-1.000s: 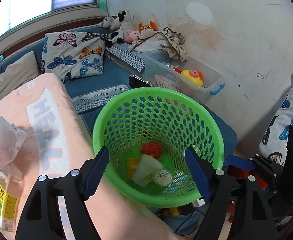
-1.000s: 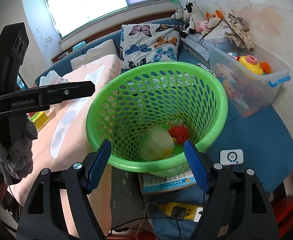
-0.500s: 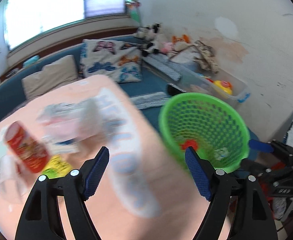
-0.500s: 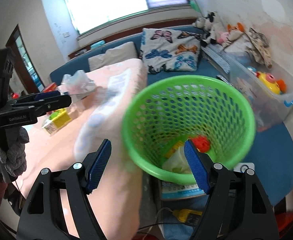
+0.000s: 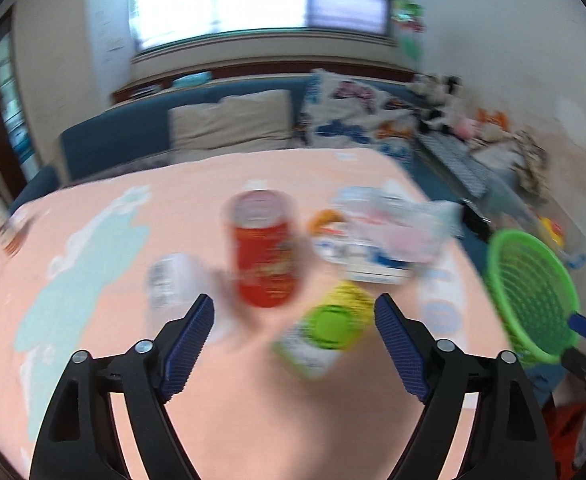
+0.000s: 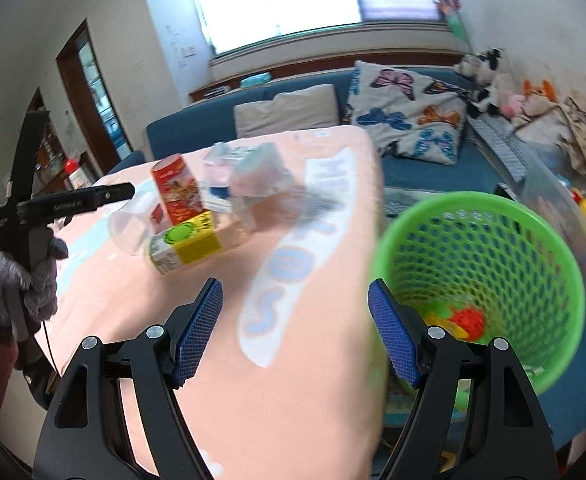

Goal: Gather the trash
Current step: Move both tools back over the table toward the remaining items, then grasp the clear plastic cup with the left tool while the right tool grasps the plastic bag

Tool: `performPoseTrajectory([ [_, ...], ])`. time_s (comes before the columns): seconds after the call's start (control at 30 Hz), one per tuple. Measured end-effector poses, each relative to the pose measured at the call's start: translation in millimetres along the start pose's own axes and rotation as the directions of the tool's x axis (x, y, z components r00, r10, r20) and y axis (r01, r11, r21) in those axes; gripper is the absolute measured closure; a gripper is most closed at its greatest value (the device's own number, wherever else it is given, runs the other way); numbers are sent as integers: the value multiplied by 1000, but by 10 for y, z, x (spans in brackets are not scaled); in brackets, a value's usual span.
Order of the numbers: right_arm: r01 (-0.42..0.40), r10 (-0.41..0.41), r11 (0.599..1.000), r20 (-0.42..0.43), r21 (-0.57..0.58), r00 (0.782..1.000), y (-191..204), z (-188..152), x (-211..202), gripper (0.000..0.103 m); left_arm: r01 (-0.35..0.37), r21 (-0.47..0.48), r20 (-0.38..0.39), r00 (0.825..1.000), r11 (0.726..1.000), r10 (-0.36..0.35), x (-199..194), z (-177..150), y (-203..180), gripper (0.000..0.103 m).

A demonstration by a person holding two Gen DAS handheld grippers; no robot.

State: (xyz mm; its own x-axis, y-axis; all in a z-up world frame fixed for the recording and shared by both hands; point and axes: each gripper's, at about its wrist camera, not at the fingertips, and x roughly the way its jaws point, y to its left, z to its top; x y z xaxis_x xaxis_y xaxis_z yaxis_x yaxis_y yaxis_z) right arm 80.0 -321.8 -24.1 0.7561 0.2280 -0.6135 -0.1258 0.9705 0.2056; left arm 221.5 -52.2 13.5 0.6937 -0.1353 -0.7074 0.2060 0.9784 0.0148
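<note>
Right wrist view: both grippers gape wide, empty; green basket [image 6: 481,280] sits just past the table edge [image 6: 373,208].

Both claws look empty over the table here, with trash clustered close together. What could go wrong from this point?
The open left claw faces a tight cluster: closing on the yellow-green carton could tip the upright red can. The green basket sits off the table's edge, so carried trash might drop short.

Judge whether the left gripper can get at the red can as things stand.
Probably yes: the left gripper is open and empty, and the upright red can stands just ahead, with nothing between them, though a yellow-green carton lies close beside.
</note>
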Motion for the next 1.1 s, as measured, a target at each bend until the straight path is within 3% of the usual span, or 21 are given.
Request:
performPoseTrajectory([
  [0.1, -19, 19, 1000, -18, -20, 1000, 146, 53, 135, 28, -57, -67, -23, 998, 996, 56, 85, 47, 365, 22],
  [0.27, -52, 49, 997, -53, -58, 997, 431, 145, 385, 28, -82, -158, -96, 993, 984, 67, 325, 102, 839, 22],
  [0.7, -107, 96, 986, -84, -129, 992, 899, 515, 825, 28, -17, -294, -263, 963, 956, -64, 1006, 113, 1146, 19],
  [1.1, -122, 103, 984, -145, -129, 984, 1010, 481, 1181, 28, 53, -365, -306, 936, 930, -173, 1281, 23, 1256, 19],
])
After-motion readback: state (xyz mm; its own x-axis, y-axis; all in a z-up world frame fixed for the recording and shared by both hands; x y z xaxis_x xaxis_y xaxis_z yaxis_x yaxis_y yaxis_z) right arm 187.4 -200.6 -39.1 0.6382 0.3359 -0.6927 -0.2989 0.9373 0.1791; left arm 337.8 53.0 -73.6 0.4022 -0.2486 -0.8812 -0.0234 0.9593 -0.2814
